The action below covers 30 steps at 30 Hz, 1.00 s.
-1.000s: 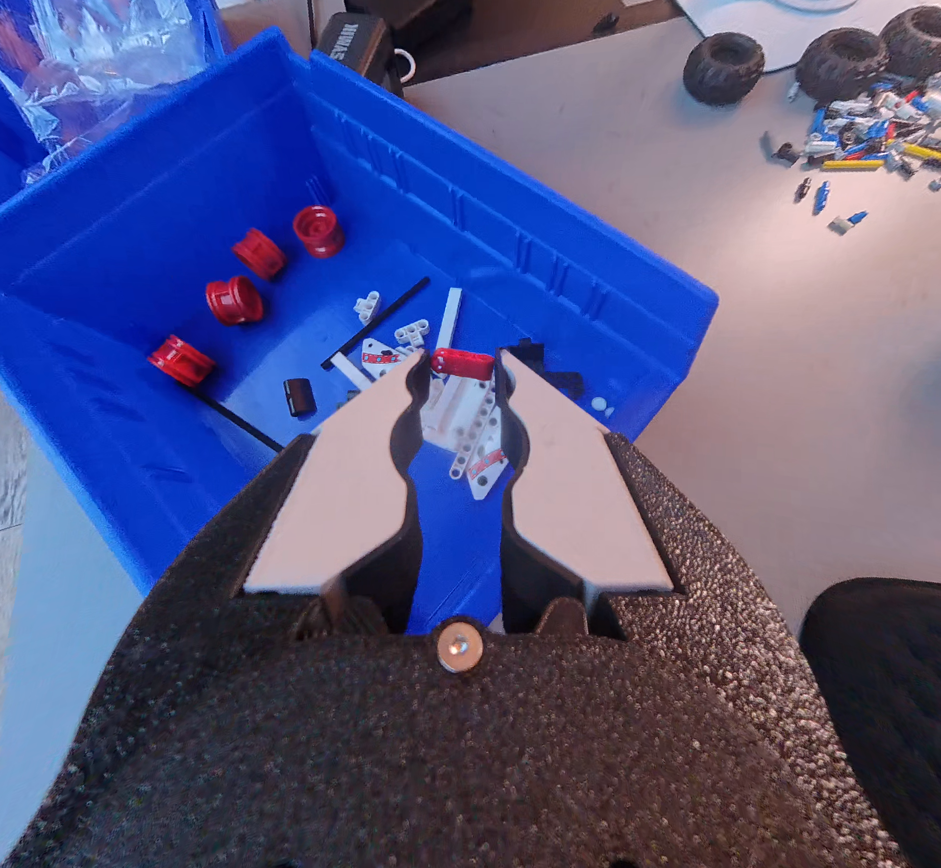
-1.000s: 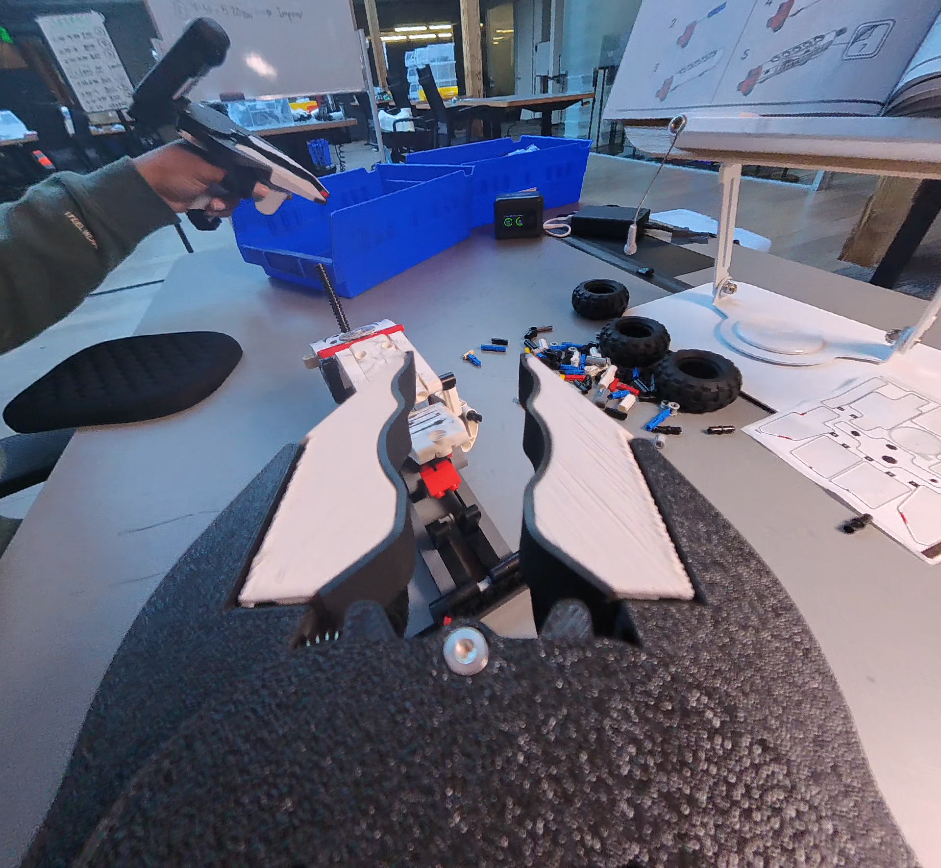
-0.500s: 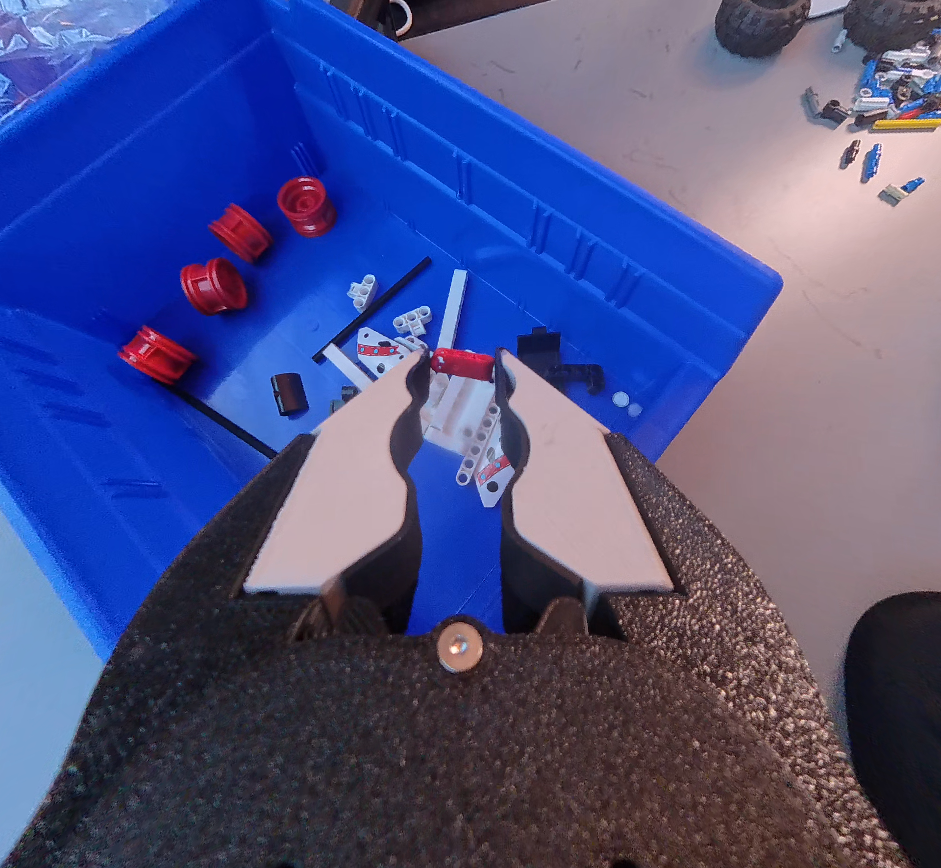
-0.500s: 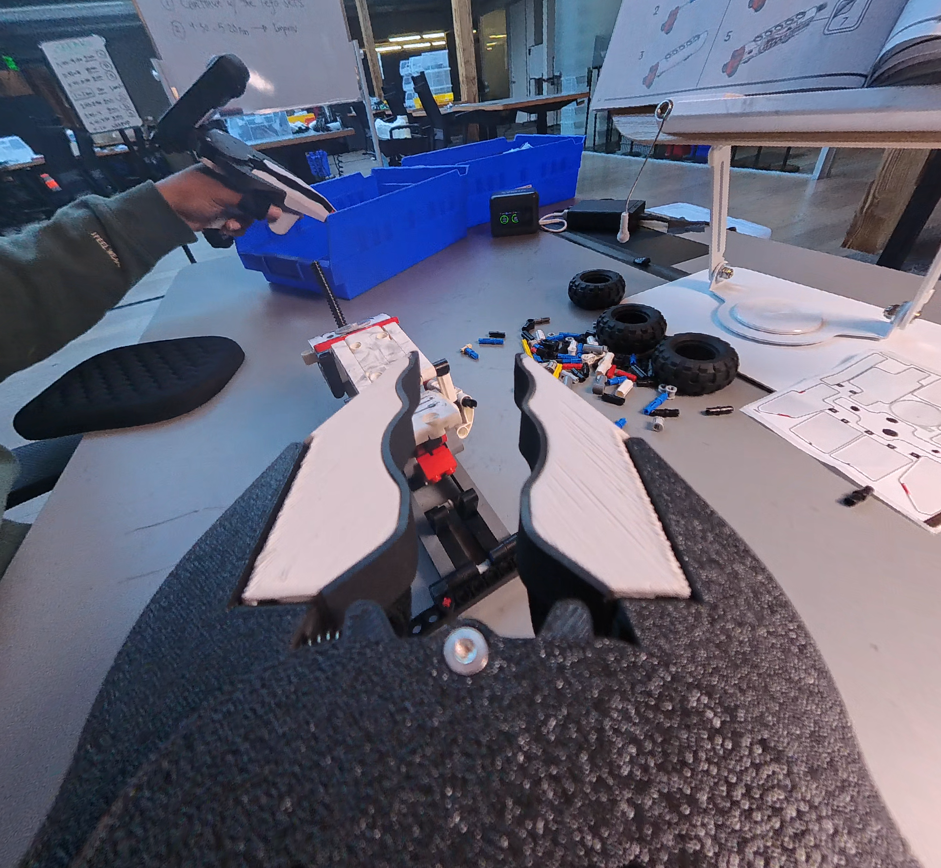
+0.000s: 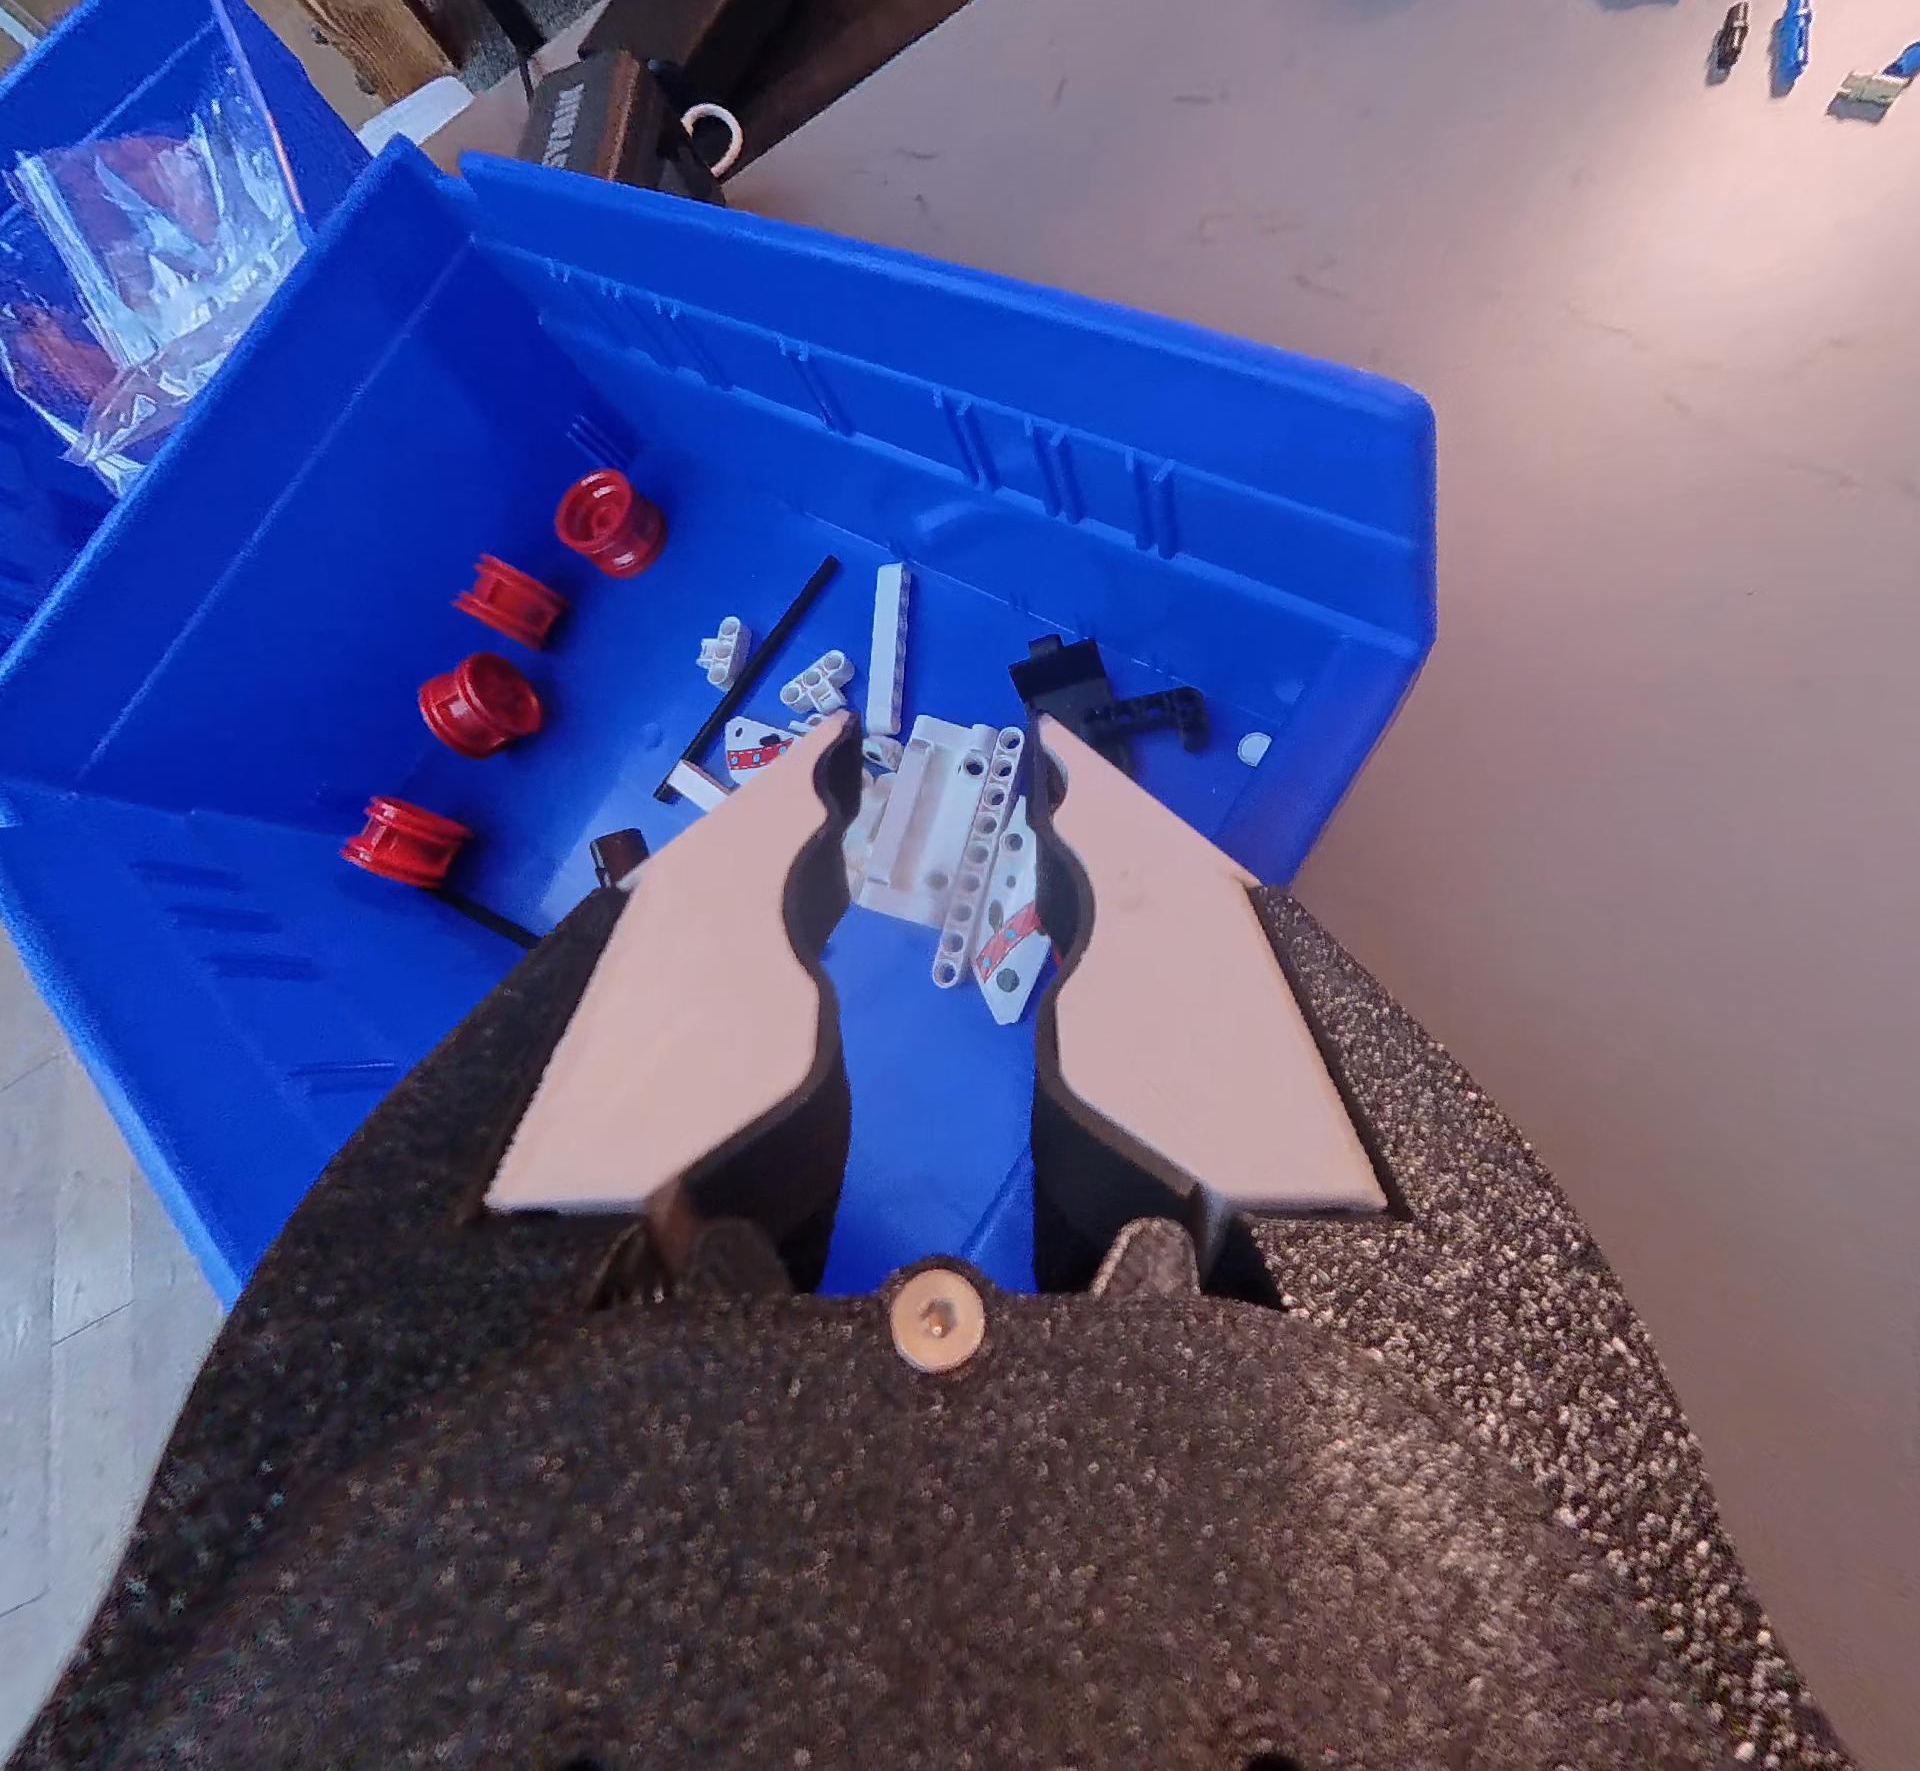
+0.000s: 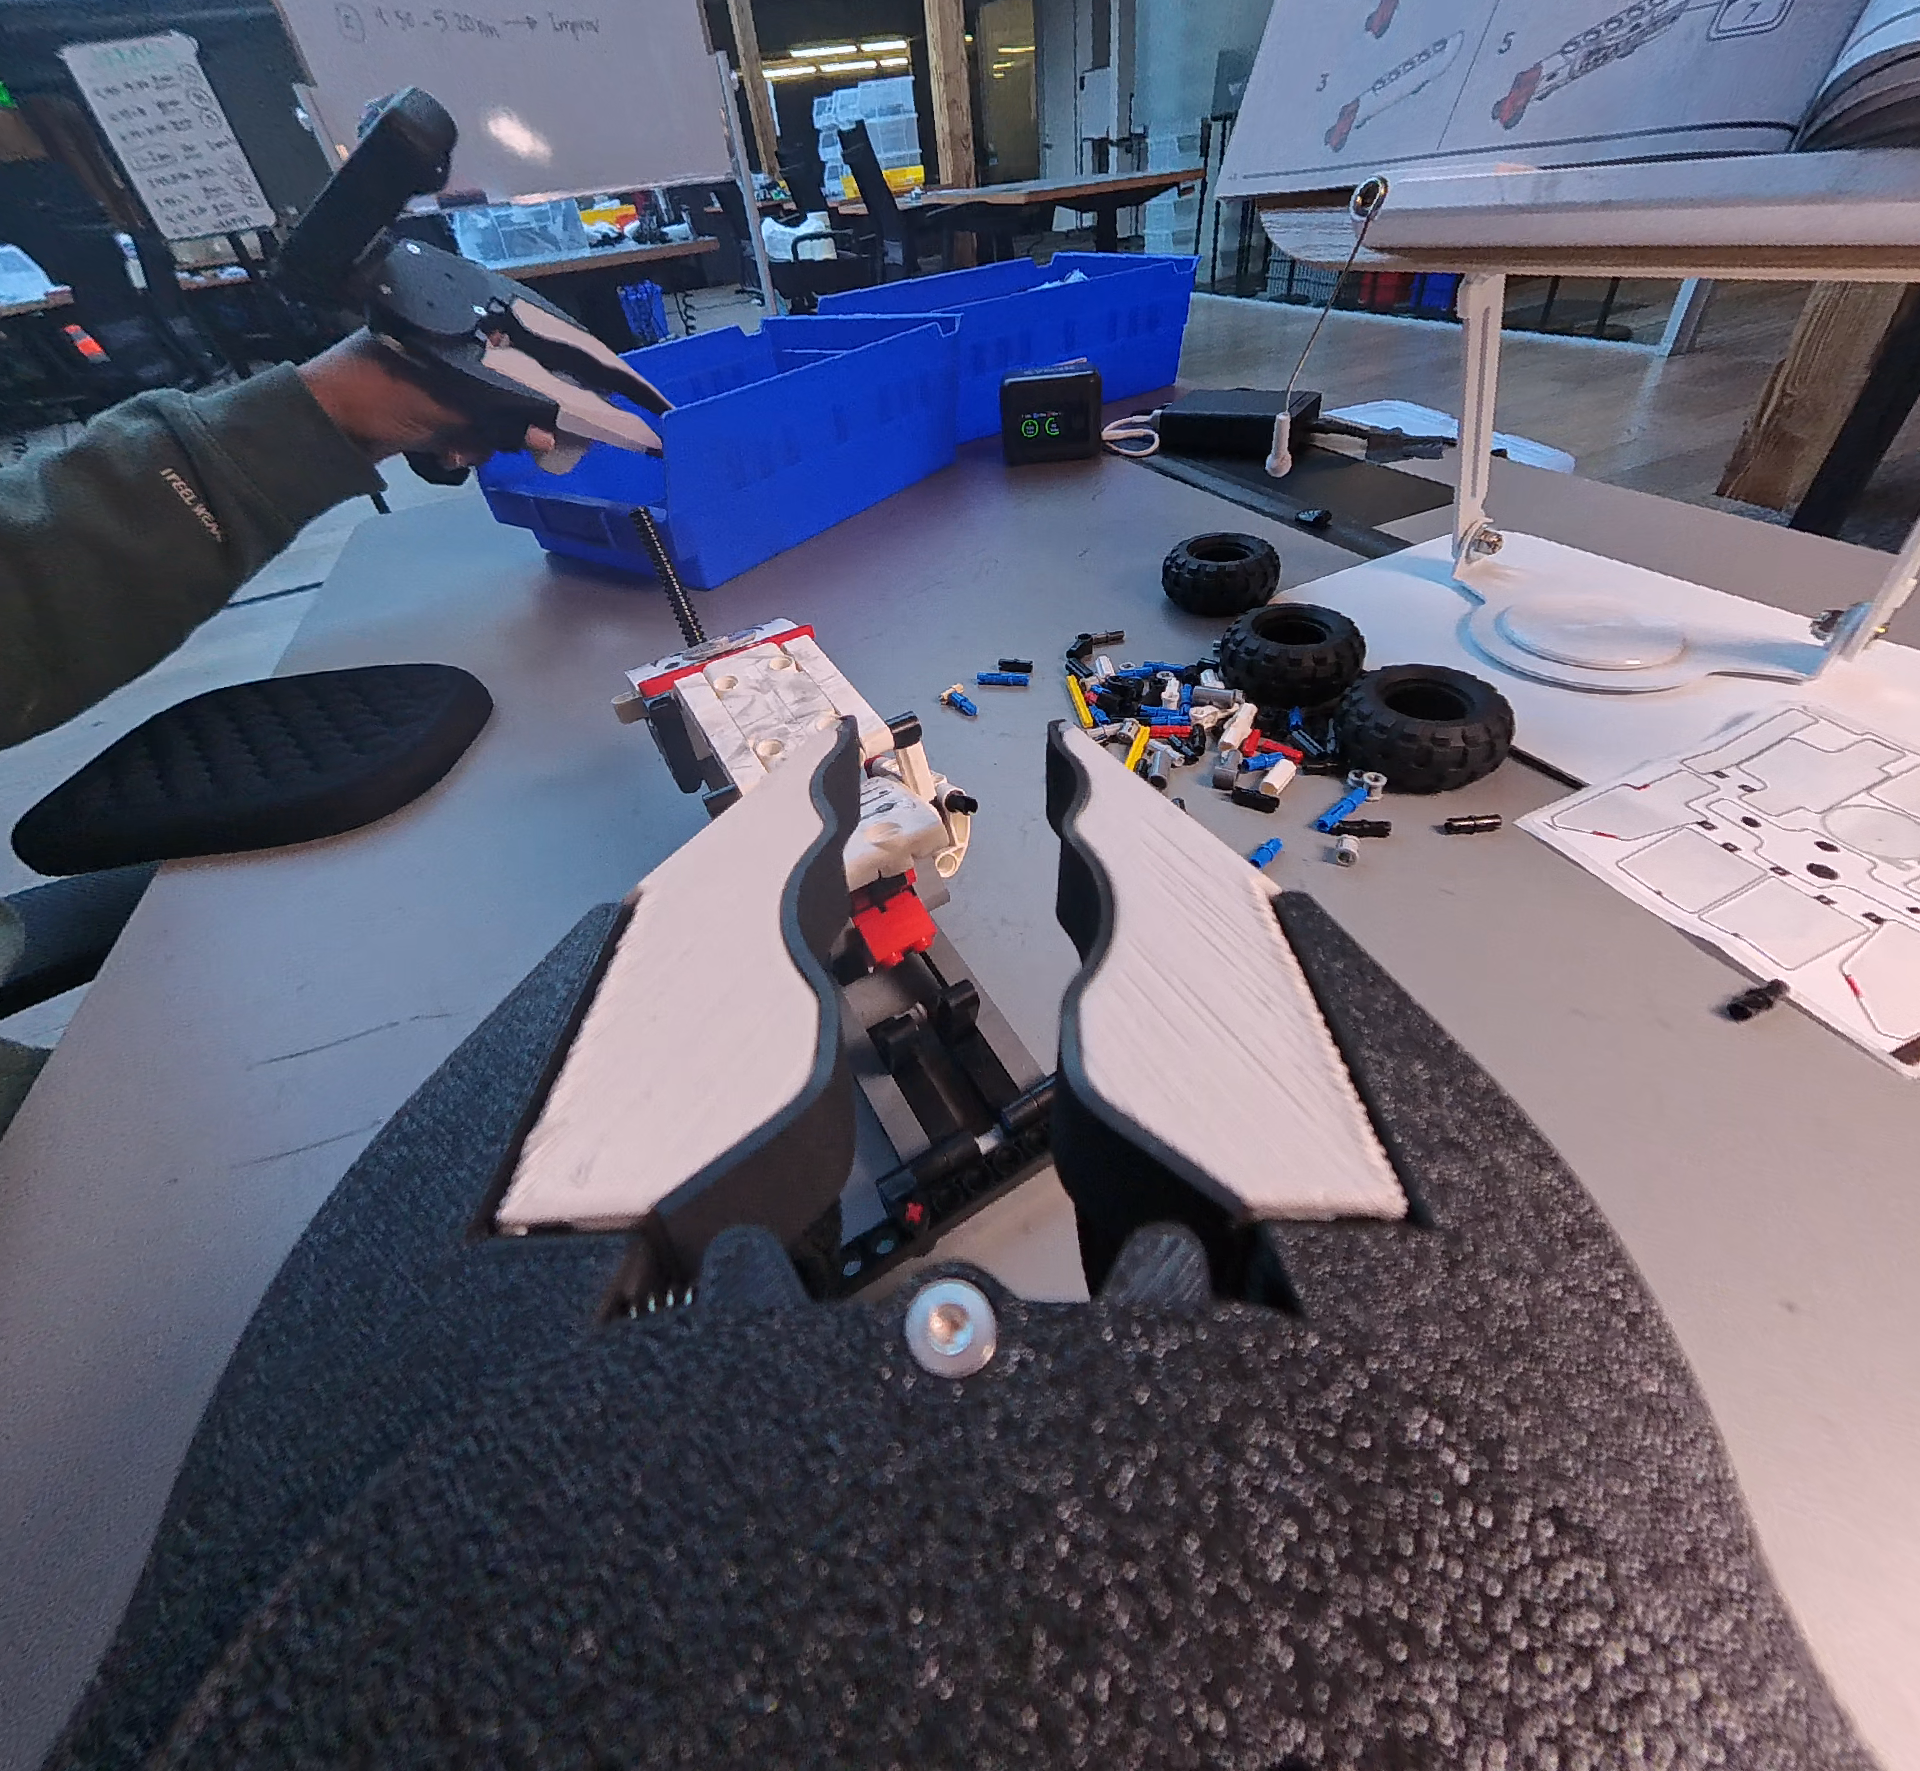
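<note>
Blue bin point(image 5: 1195, 433) with red wheel hubs point(image 5: 480, 703)

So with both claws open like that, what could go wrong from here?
1. The left claw hovers over a tangle of white parts in the blue bin; closing could pinch several at once.
2. The right claw straddles the half-built model; a squeeze may pop pieces off.
3. Loose pins nearby could scatter if bumped.

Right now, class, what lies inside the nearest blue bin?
Inside the blue bin lie four red wheel hubs, a black axle rod, white beams and panels and black connectors. The left hand-held gripper covers the bin's near floor.
</note>
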### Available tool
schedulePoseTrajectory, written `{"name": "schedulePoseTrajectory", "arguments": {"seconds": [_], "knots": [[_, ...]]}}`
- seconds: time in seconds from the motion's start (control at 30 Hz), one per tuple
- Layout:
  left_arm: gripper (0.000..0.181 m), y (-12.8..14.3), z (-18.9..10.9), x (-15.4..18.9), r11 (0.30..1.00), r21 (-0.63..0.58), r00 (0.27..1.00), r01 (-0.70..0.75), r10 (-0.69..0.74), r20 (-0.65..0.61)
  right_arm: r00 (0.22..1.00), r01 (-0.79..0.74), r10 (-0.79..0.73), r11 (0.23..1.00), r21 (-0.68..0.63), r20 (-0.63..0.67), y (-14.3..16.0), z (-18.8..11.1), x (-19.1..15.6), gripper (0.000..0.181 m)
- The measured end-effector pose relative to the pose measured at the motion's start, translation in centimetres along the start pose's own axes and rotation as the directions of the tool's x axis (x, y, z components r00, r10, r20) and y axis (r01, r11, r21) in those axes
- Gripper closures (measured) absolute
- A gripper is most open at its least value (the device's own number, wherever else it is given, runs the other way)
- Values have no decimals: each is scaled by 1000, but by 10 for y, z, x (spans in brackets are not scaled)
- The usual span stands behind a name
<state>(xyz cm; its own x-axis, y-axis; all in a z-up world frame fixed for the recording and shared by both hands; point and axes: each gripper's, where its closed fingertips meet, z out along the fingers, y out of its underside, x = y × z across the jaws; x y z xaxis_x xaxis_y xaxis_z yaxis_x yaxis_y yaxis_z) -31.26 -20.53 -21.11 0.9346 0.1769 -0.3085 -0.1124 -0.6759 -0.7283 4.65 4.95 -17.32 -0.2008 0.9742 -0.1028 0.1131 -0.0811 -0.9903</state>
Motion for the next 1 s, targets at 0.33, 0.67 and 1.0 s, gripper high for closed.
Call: {"name": "schedulePoseTrajectory", "arguments": {"seconds": [0.33, 0.67, 1.0], "knots": [[148, 25, -2, -3, 977, -215, 997, 13, -29, -73, 1000, 1, -1, 1000, -15, 5, 4, 0, -1, 148], [146, -58, -3, 1, 989, 148, 999, -6, -1, 48, 1000, 23, -23, 1000, -3, -17, 4, 1, 0, 144], [106, -189, -43, 64, 662, 717, 976, 218, -147, -161, 992, 69, -63, 996, 53, -112, -6, -5, 15, 135]]}}
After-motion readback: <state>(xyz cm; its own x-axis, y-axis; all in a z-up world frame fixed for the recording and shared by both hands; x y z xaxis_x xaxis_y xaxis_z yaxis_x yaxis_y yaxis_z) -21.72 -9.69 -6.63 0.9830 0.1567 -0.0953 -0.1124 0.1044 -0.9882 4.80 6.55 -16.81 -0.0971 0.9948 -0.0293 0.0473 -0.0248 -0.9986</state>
